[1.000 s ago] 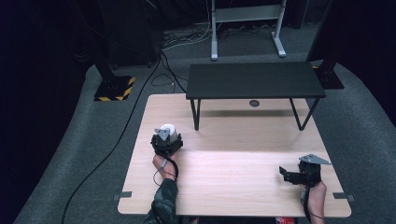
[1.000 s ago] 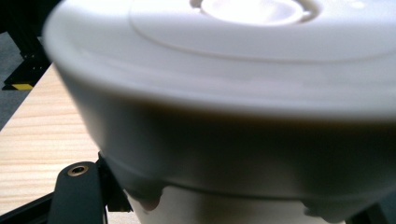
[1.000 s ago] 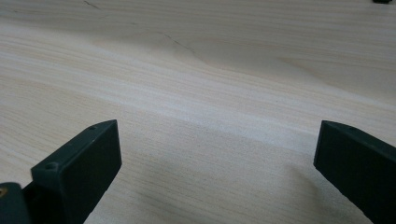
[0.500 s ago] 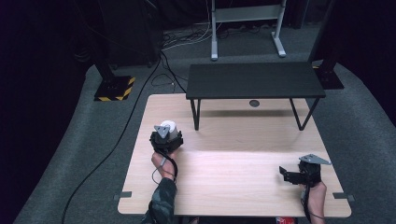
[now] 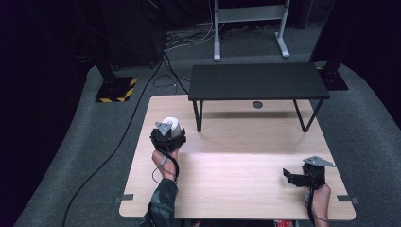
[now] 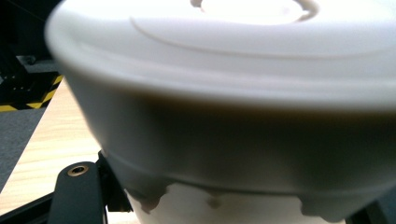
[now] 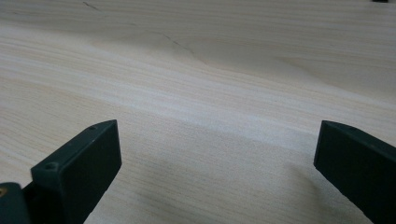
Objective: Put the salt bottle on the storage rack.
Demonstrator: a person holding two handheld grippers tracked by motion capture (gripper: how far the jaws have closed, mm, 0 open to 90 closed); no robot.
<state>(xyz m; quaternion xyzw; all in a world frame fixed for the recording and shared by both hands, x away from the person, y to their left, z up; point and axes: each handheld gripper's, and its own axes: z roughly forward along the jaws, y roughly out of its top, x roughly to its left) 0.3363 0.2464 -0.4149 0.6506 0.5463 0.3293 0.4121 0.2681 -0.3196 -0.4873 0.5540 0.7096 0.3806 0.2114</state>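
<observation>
A white cup with a lid (image 5: pixel 171 124) is in my left gripper (image 5: pixel 167 134), which is shut on it at the left side of the wooden table (image 5: pixel 236 189). In the left gripper view the cup (image 6: pixel 224 93) is very close and blurred, its lid rim on top, with one black jaw at the lower left against its side. Whether the cup touches the table I cannot tell. My right gripper (image 5: pixel 288 176) stays near the table's front right corner, pointing left. Its jaws stand wide open (image 7: pixel 215 149) over bare wood with nothing between them.
A low black bench (image 5: pixel 257 80) stands on the back half of the table, with a small dark round spot (image 5: pixel 257 104) under it. On the grey floor lie a yellow-black striped base (image 5: pixel 116 90), cables and a metal stand (image 5: pixel 248 28).
My left gripper has risen a little with the white cup in it. The right gripper has kept still.
</observation>
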